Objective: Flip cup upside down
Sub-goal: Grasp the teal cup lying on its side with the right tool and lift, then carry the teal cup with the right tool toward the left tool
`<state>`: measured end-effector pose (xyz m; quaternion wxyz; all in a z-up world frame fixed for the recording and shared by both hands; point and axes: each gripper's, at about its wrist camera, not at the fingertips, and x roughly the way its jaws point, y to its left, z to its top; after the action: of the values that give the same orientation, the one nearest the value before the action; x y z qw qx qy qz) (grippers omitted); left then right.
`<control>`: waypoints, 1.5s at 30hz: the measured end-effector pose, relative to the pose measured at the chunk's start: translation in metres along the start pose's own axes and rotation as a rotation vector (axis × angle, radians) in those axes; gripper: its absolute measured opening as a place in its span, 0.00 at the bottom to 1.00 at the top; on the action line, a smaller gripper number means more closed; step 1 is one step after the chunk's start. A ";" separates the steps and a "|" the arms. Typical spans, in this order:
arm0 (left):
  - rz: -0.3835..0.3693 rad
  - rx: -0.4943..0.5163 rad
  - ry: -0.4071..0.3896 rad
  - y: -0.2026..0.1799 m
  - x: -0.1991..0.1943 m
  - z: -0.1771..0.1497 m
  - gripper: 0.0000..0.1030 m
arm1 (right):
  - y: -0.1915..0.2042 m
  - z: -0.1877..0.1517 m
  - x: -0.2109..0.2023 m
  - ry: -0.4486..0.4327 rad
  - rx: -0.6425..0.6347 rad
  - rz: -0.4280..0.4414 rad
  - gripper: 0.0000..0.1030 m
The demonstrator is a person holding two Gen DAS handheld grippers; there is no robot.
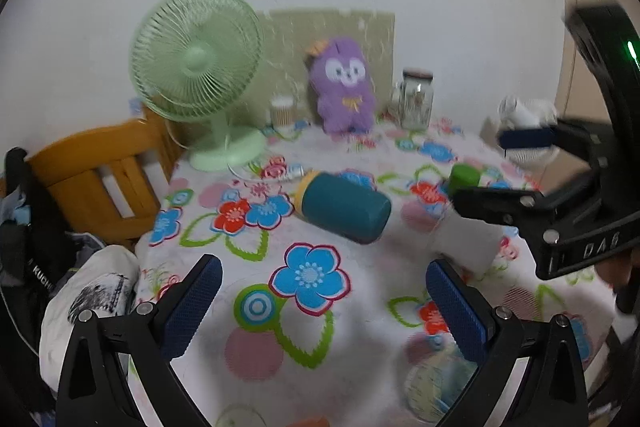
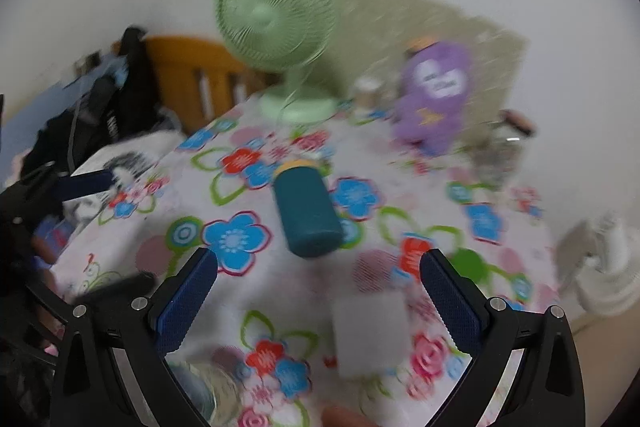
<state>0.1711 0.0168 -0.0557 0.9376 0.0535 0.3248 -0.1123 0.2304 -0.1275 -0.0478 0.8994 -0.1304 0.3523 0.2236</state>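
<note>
Flowered cloth covers the table [image 1: 320, 339], with a green fan [image 1: 196, 55] at the back left and a lidded glass jar [image 1: 417, 99] at the back right, its contents unclear. Between them the teal cup [image 1: 344, 207] lies on its side, untouched. Both the left hand-held gripper [image 1: 324, 303] and the right hand-held gripper [image 2: 318, 301] are spread wide, grasping nothing.

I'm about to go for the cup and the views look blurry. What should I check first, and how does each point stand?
1. Left gripper open and empty: ok.
2. Right gripper open and empty: ok.
3. Cup unobstructed: ok, it lies on its side on the table.
4. Cup empty: cannot tell.
5. Bottle clear of the right gripper: not ok, it stands just ahead of it.
6. Sharp view: not ok.
</note>
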 end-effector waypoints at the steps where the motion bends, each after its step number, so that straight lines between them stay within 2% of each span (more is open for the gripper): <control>1: -0.002 0.001 0.017 0.002 0.008 0.003 1.00 | 0.000 0.006 0.011 0.026 -0.017 0.026 0.99; 6: -0.008 -0.005 0.119 0.014 0.055 0.014 1.00 | -0.001 0.032 0.068 0.158 -0.083 0.116 0.99; 9: 0.014 -0.011 0.161 0.021 0.072 0.016 1.00 | -0.005 0.040 0.100 0.230 -0.095 0.125 0.99; 15: 0.039 -0.020 0.195 0.028 0.091 0.012 1.00 | -0.004 0.048 0.150 0.347 -0.125 0.158 0.98; 20: 0.042 -0.034 0.221 0.031 0.098 0.003 1.00 | 0.001 0.045 0.178 0.431 -0.136 0.159 0.76; 22: 0.042 -0.035 0.224 0.032 0.099 0.002 1.00 | 0.002 0.044 0.181 0.434 -0.144 0.150 0.68; 30: 0.047 -0.074 0.218 0.037 0.092 -0.004 1.00 | 0.005 0.046 0.183 0.421 -0.142 0.141 0.67; 34: 0.046 -0.094 0.219 0.041 0.084 -0.009 1.00 | -0.002 0.050 0.172 0.389 -0.082 0.184 0.67; 41: 0.030 -0.135 0.162 0.042 0.054 -0.010 1.00 | -0.009 0.055 0.098 0.247 -0.052 0.225 0.67; 45: 0.005 -0.163 0.098 0.037 0.026 -0.008 1.00 | -0.011 0.040 0.044 0.164 -0.039 0.233 0.67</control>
<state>0.1948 0.0492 -0.0769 0.9221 -0.0167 0.3782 -0.0804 0.2875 -0.1079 -0.0485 0.8328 -0.1240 0.4331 0.3218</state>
